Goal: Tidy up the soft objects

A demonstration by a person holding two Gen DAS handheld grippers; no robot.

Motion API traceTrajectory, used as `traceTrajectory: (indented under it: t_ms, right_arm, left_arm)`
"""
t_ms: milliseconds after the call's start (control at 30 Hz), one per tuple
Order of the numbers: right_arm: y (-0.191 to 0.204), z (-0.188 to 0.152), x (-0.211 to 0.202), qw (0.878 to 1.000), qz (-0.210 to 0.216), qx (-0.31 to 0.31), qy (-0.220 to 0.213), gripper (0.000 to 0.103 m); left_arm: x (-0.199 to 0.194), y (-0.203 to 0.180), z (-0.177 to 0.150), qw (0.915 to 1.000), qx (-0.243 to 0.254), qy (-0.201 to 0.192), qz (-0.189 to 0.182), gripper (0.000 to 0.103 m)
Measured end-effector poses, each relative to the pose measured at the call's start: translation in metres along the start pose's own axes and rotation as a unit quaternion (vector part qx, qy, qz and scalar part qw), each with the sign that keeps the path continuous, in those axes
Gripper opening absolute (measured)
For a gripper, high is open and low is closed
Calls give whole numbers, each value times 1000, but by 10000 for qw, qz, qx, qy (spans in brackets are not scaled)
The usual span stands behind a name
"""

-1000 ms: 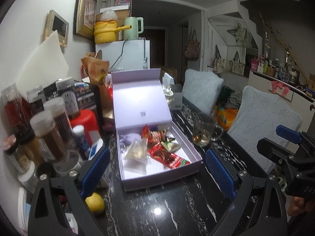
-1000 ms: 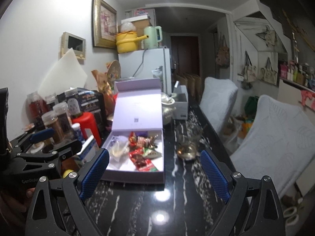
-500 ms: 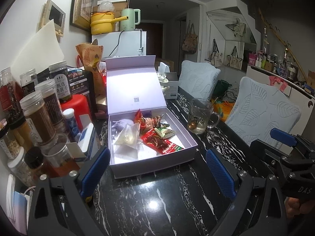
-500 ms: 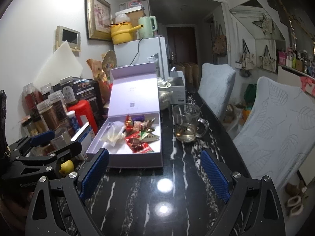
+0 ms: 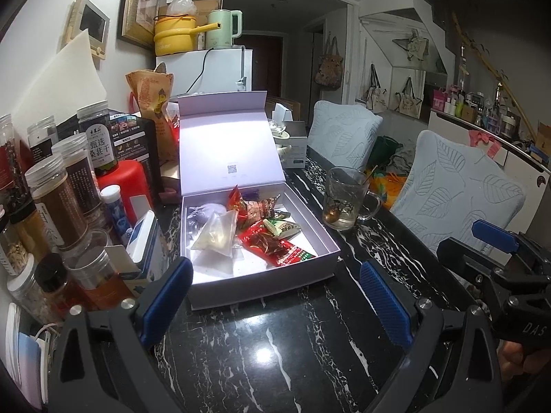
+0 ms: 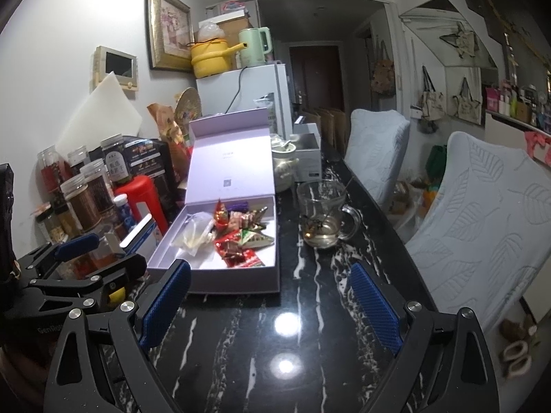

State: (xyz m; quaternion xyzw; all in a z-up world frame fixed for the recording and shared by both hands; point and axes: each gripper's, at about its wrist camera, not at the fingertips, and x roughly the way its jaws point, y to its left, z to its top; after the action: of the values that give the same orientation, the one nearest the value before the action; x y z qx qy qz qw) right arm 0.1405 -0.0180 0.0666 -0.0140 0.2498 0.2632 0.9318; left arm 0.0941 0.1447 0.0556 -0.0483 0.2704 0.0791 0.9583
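Hovering: left tool agape before box front edge.

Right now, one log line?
left gripper: open, empty | right gripper: open, empty | lavender box: lid up, snack packets inside

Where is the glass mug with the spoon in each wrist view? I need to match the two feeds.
Left wrist view: the glass mug stands right of centre on the black marble table, to the right of the open lavender box.
Right wrist view: the mug is just above centre, again right of the box.
Shared landmark: the yellow pot on top of the white fridge.
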Motion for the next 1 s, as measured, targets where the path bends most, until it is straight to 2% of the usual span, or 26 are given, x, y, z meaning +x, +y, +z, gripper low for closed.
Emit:
traceTrajectory:
  t_ms: [1000]
  right_arm:
    - [-8,0,-6,10000,-59,48,-16,95]
  left_arm:
    - [4,-12,3,9998,173,121,9,99]
